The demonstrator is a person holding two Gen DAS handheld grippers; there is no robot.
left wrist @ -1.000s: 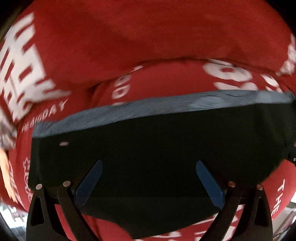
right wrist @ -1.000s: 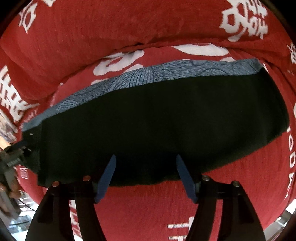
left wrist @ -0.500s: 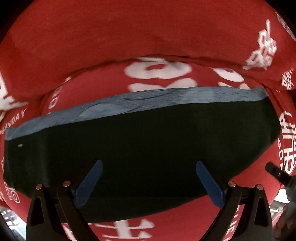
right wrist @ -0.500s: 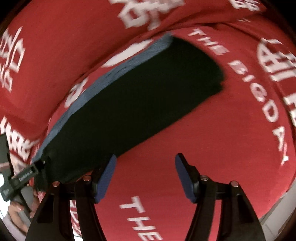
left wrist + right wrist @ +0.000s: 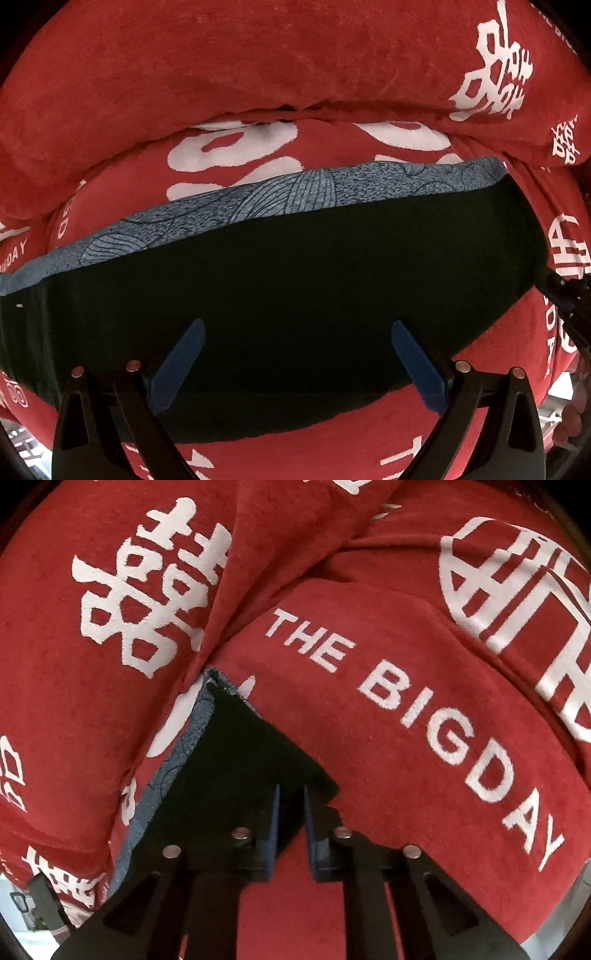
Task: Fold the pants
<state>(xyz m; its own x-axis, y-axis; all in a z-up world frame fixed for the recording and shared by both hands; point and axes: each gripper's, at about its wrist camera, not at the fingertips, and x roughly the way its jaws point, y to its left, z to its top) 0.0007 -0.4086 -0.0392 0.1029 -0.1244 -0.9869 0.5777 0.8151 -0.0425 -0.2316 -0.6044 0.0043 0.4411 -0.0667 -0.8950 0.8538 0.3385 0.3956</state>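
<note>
The black pants (image 5: 295, 280) lie flat as a wide folded band on a red sofa seat, with a blue-grey patterned strip (image 5: 258, 199) along their far edge. My left gripper (image 5: 295, 332) is open above the near edge of the pants, its blue pads wide apart. In the right wrist view the pants (image 5: 236, 760) run away to the left. My right gripper (image 5: 290, 797) is nearly closed at their right-hand corner, the blue pads a narrow gap apart over the black cloth. Whether the cloth is pinched is hard to tell.
The red sofa cover (image 5: 424, 701) has white lettering and Chinese characters. A red back cushion (image 5: 258, 66) rises right behind the pants. The right gripper's body (image 5: 565, 299) shows at the right edge of the left wrist view.
My right gripper swung to the pants' right end and closed from wide open to almost shut at the corner. My left gripper stayed open and shifted slightly along the pants.
</note>
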